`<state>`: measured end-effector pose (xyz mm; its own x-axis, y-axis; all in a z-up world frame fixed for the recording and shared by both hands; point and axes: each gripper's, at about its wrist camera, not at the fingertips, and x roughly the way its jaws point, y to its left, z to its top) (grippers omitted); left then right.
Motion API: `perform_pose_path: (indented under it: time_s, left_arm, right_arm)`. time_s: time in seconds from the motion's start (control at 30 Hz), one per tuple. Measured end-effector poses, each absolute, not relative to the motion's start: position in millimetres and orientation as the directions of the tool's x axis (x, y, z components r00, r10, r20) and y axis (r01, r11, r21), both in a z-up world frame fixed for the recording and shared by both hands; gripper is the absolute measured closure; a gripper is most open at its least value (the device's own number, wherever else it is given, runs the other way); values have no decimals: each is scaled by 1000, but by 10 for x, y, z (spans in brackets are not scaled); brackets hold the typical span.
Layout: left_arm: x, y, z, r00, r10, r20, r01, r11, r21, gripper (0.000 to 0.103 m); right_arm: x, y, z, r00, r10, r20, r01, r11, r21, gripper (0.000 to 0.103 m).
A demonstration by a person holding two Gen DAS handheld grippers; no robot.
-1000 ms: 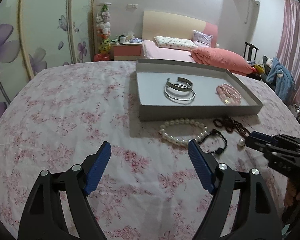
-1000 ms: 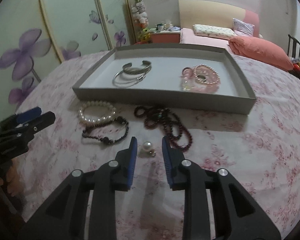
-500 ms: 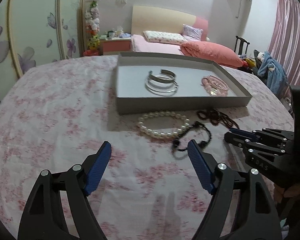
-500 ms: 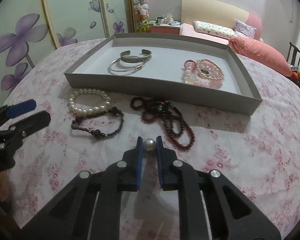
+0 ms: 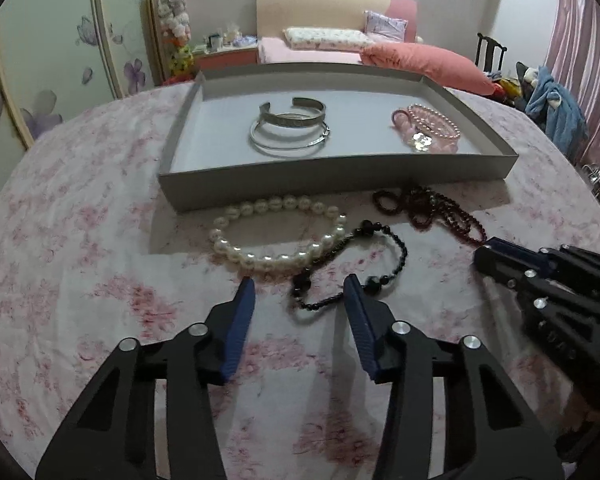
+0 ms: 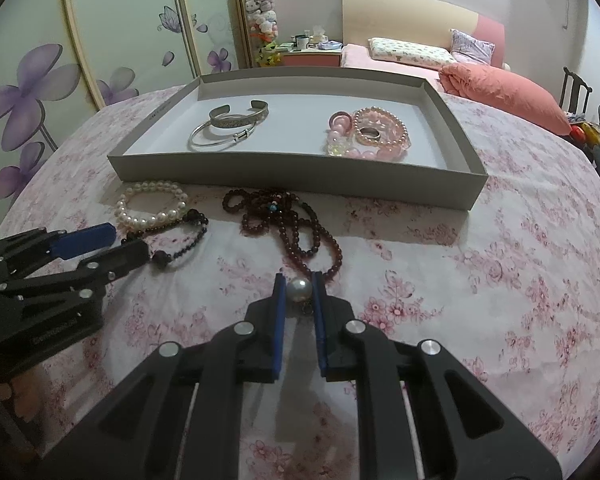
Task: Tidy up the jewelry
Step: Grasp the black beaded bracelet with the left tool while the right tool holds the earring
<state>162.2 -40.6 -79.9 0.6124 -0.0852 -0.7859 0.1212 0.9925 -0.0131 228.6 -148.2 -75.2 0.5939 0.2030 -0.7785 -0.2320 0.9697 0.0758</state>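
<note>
Pinching a single pearl earring [image 6: 299,289] between its blue pads, the right gripper [image 6: 299,292] is closed on that bead just above the flowered tablecloth [image 6: 500,280], near the cloth's front middle. A small metal fitting hangs under the pearl. Right behind it lies a tangle of dark red beads [image 6: 288,220], whose nearest loop reaches almost to the gripper's tips.

The left gripper [image 5: 300,292] stands about half open and its jaws are closing. Between them, low on the cloth, lies the near end of a black bead bracelet [image 5: 356,264]; the pads do not press on it. That bracelet overlaps the right side of a white pearl bracelet [image 5: 276,236], which lies just before the front wall of the grey tray [image 5: 340,180], toward the tray's front left corner.

Inside the tray, toward its left half, a wide silver cuff [image 6: 240,116] rests against two thin silver bangles [image 6: 216,138]. Toward the right half sits a heap of pink bead bracelets [image 6: 372,132], with a small ring lying in the middle of one and a clear faceted piece at the heap's front.

The tray sits at the far middle of the cloth. Beyond the cloth's far edge are a bed with a salmon quilt [image 6: 508,96], a nightstand, and wardrobe doors with purple flowers [image 6: 24,104].
</note>
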Motion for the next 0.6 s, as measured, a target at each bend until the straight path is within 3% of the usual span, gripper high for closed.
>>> perform_pose_path:
  time_s: [0.3,0.5,0.6]
  left_arm:
    - [1521,56,-798,609,-6,-793,55,998,34,56]
    - [1509,89,-702,612,-168,-772,76,985,-154,52]
    - [1560,-79,-681,614,-182,-768,99,983,-154,49]
  right_arm:
    - [2257,-1529,-751,596,197,-778,-219,973,79,89]
    - [2247,-1532,-747,597,192,-779,-218,973,73,89]
    - [2247,-1526,-748,597,191,-779,-218,973,72,89]
